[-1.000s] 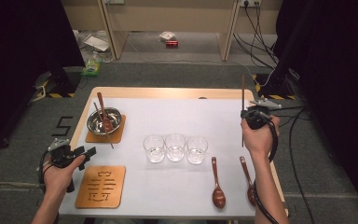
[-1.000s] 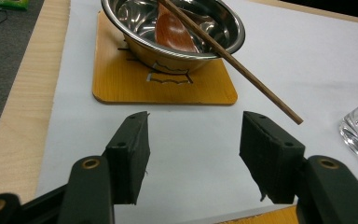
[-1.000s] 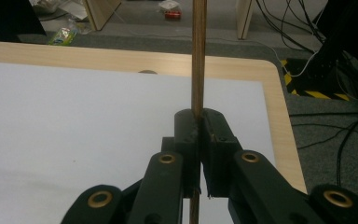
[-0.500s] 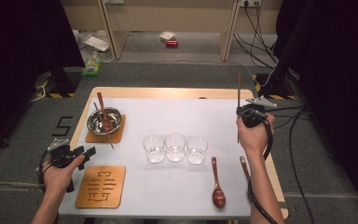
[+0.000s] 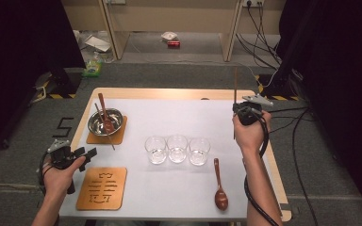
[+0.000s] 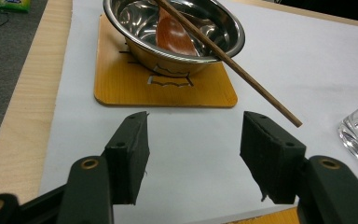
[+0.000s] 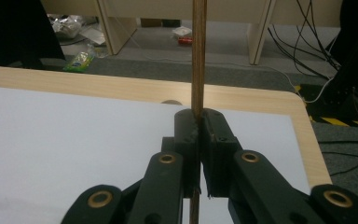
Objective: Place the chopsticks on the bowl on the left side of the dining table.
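My right gripper (image 5: 237,109) is over the table's right side, shut on a wooden chopstick (image 5: 235,89) that stands upright. In the right gripper view the chopstick (image 7: 198,56) is pinched between the pads of this gripper (image 7: 199,122). My left gripper (image 5: 87,153) hovers open at the table's left edge with nothing between its jaws. In the left gripper view it (image 6: 193,154) faces a steel bowl (image 6: 177,65) on a wooden coaster (image 6: 121,88). The bowl holds a wooden spoon (image 6: 175,37) and a second chopstick (image 6: 242,74), which leans over the rim.
Three empty glasses (image 5: 177,148) stand in a row at mid-table. A wooden spoon (image 5: 220,188) lies near the front, right of centre. An empty wooden coaster (image 5: 102,188) lies at the front left. Cables trail on the floor to the right.
My right hand has drifted slightly left and farther away, carrying the upright chopstick. Its forearm now covers the spoon nearest the right edge. The left hand has stayed put.
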A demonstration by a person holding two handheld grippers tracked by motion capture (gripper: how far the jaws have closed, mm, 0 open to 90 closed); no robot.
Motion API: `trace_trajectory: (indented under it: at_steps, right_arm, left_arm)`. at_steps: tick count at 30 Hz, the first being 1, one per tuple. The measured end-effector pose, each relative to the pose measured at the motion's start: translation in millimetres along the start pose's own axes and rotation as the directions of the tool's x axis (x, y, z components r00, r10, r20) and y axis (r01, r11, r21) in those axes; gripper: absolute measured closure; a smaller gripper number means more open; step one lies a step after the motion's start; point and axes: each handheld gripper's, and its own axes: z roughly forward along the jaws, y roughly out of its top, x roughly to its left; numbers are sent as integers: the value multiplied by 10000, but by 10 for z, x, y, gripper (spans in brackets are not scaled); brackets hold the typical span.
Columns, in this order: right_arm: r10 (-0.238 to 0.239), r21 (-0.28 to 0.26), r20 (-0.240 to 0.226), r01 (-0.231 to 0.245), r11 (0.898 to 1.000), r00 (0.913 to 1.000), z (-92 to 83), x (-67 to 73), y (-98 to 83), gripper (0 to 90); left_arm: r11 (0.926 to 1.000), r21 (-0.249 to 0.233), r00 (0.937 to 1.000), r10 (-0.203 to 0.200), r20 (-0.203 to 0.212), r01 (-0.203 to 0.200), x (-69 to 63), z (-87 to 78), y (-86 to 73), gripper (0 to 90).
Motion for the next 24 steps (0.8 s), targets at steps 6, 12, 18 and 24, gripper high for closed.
trace_trajectory:
  at_steps: [6,12,18,24]
  right_arm:
    - [-35,-91,-132,33,10000,9999,34,68,18,858]
    - [1,-202,-246,-6,9998,9997,62,141,39,858]
    - [-6,-325,-359,-6,9995,9994,84,203,68,858]
    - [18,-402,-458,-36,9992,9989,104,269,91,858]
  left_arm:
    - [10000,13,10000,8,-29,-8,-1,-4,3,412]
    - [10000,0,10000,7,16,-7,-4,4,-2,411]
    - [10000,15,10000,10,21,-10,-4,7,-3,410]
    - [10000,14,10000,10,-25,-10,-13,11,-4,409]
